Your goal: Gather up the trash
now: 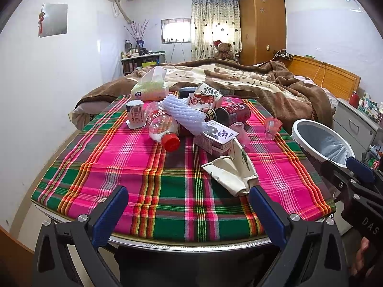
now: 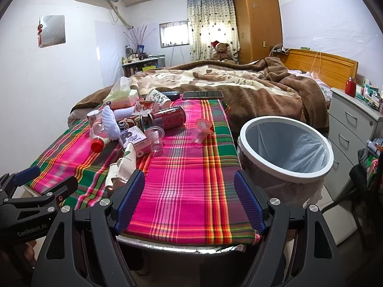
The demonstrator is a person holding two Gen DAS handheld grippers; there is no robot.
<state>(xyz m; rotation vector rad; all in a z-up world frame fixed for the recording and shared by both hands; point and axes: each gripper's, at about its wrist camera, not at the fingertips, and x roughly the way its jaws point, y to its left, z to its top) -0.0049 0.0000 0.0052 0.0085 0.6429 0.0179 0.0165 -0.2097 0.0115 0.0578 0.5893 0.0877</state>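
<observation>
Two claws (both agape) (image 1: 189, 199) (image 2: 190, 199), one bin (image 2: 284, 172), one can (image 2: 168, 117)

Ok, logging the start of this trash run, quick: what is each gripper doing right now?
Left gripper: open, holding nothing, near the crumpled paper cup.
Right gripper: open, holding nothing, over the tablecloth beside the bin.

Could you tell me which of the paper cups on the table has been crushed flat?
The white paper cup nearest the left gripper, lying flattened on the plaid cloth. The patterned cup at the far end of the pile keeps its round shape.
</observation>
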